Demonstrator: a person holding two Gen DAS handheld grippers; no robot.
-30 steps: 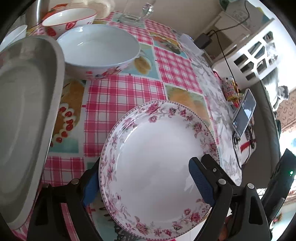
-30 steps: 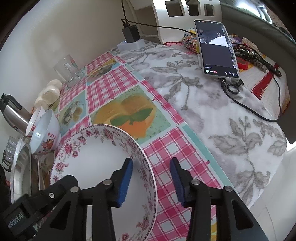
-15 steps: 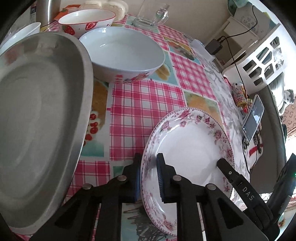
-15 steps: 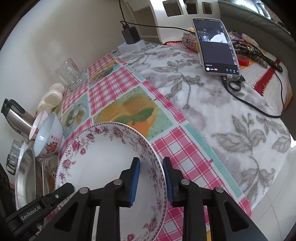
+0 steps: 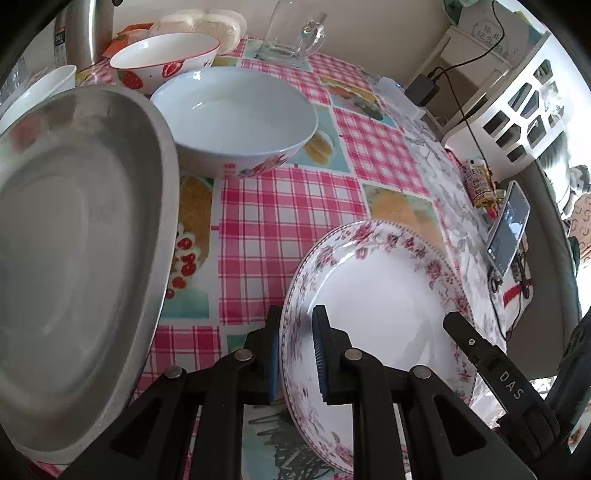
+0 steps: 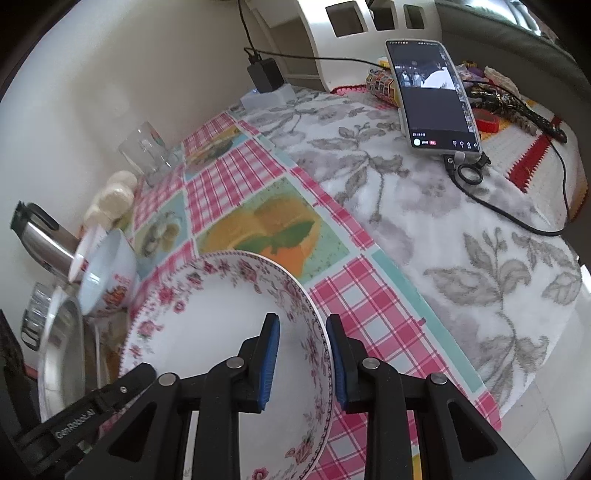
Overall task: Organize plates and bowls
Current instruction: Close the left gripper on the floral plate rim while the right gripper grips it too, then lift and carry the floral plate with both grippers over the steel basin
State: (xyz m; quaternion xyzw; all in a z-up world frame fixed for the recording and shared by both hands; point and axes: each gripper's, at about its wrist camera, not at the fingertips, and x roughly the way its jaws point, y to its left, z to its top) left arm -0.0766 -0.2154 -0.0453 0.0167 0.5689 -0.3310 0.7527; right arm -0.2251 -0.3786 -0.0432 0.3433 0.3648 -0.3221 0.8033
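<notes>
A white plate with a pink flower rim (image 5: 384, 295) is tilted up off the checked tablecloth. My left gripper (image 5: 295, 354) is shut on its left rim. My right gripper (image 6: 303, 360) is shut on the opposite rim of the same plate (image 6: 221, 314); its black finger shows in the left wrist view (image 5: 480, 354). A large white bowl (image 5: 236, 118) stands behind the plate, with a strawberry bowl (image 5: 166, 55) behind that. A big steel tray (image 5: 74, 240) lies at the left.
A glass mug (image 5: 291, 33), a steel kettle (image 5: 81, 33) and white buns stand at the back. A phone on a cable (image 6: 432, 96) lies on the grey leaf cloth to the right. A charger (image 6: 264, 75) sits by the wall. The table edge runs along the right.
My left gripper went from open around the plate to shut on its left rim. My right gripper closed on the other rim. The plate tipped up off the table.
</notes>
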